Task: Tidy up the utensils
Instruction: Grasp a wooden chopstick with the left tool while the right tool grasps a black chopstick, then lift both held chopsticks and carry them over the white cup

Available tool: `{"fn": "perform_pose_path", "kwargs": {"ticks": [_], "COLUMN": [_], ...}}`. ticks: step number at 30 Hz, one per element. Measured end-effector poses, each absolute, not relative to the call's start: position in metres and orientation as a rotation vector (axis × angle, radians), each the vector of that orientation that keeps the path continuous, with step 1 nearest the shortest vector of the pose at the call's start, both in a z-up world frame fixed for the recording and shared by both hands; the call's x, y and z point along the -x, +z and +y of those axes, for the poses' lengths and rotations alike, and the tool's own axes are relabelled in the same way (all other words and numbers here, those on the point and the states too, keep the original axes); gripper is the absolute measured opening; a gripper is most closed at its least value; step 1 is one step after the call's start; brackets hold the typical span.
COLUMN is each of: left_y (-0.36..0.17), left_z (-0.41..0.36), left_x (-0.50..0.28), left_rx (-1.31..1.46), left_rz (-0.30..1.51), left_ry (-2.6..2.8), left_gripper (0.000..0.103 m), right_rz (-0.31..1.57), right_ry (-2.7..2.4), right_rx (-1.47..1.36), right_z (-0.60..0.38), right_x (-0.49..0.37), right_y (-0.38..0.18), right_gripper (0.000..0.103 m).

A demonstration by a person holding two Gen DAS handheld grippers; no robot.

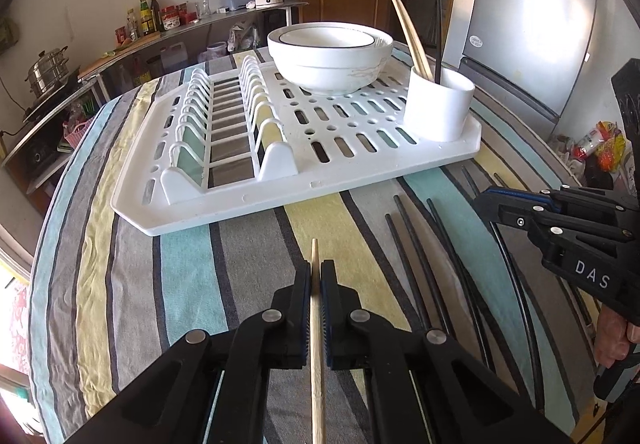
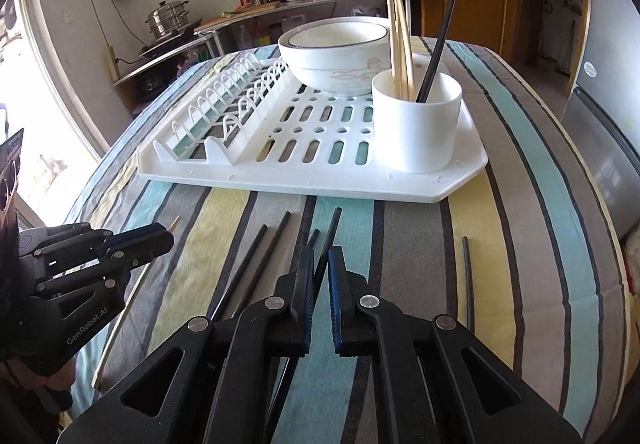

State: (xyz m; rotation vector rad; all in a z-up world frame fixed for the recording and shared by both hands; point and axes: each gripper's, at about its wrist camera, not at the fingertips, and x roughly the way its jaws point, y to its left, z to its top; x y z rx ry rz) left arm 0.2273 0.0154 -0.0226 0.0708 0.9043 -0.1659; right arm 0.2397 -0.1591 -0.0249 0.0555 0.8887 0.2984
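A white dish rack (image 1: 360,179) (image 2: 304,183) lies on the striped table. In its near right corner stands a white utensil cup (image 1: 438,109) (image 2: 416,123) holding two wooden chopsticks (image 2: 398,35) and one black one (image 2: 440,31). My left gripper (image 1: 316,276) (image 2: 168,236) is shut on a wooden chopstick (image 1: 317,344) (image 2: 132,292), low over the cloth in front of the rack. My right gripper (image 2: 320,260) (image 1: 486,203) is shut on a black chopstick (image 2: 330,236). Several black chopsticks (image 1: 416,264) (image 2: 256,264) lie on the cloth between the grippers.
Two stacked white bowls (image 1: 330,55) (image 2: 340,55) sit at the back of the rack, left of the cup. The plate slots (image 1: 224,123) take up the rack's left part. One black chopstick (image 2: 468,276) lies apart at the right. A fridge (image 1: 536,23) stands beyond the table.
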Motion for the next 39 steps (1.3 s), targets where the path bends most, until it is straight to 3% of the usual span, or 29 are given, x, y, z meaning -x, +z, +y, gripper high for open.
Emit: {"fn": "perform_pose_path", "kwargs": {"ticks": [18, 39], "left_y": [0.083, 0.103], "left_z": [0.025, 0.023], "left_x": [-0.187, -0.166], "left_rx": [0.000, 0.033], "left_rz": [0.672, 0.631], "left_ry": [-0.213, -0.262], "left_gripper": [0.004, 0.004], "right_rz": [0.598, 0.488], "right_ry": [0.313, 0.299], "right_rx": [-0.117, -0.121], "right_z": [-0.193, -0.206], "right_x": [-0.182, -0.150], "right_y": [0.074, 0.102], "right_gripper": [0.005, 0.004]}}
